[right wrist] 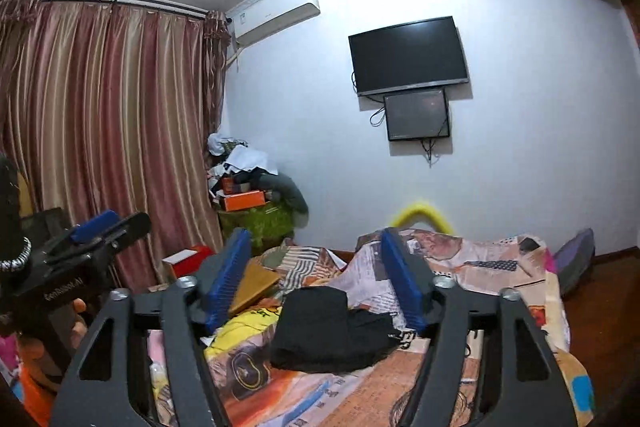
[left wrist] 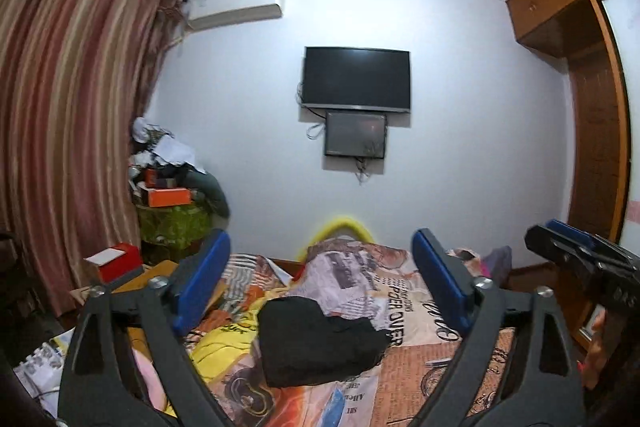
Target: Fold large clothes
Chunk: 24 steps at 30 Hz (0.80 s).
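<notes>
A black garment [left wrist: 320,341] lies bunched on the patterned bed cover [left wrist: 408,379]; it also shows in the right wrist view [right wrist: 328,331]. My left gripper [left wrist: 320,283] is open and empty, held above the bed with the garment below and between its blue fingers [left wrist: 200,283]. My right gripper [right wrist: 316,279] is open and empty, also above the garment. The right gripper shows at the right edge of the left wrist view [left wrist: 580,251]. The left gripper shows at the left of the right wrist view [right wrist: 100,227].
A yellow garment [left wrist: 224,343] lies left of the black one. A red box [left wrist: 116,261] sits on a bedside surface. A cluttered green-covered stand [left wrist: 172,223] is by the curtain [left wrist: 60,127]. A TV [left wrist: 356,79] hangs on the far wall. A wardrobe [left wrist: 596,107] stands right.
</notes>
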{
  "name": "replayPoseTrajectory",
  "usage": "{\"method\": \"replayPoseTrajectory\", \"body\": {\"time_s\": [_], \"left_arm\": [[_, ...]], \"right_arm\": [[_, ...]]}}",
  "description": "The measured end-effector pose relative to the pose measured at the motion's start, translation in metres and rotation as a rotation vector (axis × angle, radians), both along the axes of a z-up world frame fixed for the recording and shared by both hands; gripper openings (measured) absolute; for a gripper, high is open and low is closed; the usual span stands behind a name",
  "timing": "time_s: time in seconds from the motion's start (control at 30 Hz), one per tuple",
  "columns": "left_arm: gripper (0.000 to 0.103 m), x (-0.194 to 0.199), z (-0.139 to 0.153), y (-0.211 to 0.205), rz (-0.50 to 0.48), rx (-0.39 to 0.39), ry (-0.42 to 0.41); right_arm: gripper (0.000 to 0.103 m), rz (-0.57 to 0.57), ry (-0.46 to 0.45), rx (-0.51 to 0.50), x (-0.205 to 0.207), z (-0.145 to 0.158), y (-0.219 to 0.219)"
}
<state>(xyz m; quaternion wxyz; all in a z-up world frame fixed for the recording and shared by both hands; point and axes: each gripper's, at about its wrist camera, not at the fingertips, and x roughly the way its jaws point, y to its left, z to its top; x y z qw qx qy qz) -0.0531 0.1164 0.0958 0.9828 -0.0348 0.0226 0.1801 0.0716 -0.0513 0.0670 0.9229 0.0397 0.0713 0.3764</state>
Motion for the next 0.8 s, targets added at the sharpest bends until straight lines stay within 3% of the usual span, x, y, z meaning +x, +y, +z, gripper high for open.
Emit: {"method": "replayPoseTrajectory", "body": {"time_s": [0.13, 0.4, 0.8], "left_arm": [[0.102, -0.01, -0.008, -0.006, 0.031, -0.005, 0.005], [0.102, -0.012, -0.015, -0.009, 0.042, 0.001, 0.025], [0.103, -0.018, -0.021, -0.023, 0.021, 0.012, 0.038]], "right_arm": [[0.102, -0.072, -0.03, 0.016, -0.008, 0.0, -0.004], [0.103, -0.099, 0.01, 0.008, -0.008, 0.003, -0.006], [0.103, -0.104, -0.002, -0.036, -0.018, -0.002, -0.007]]}}
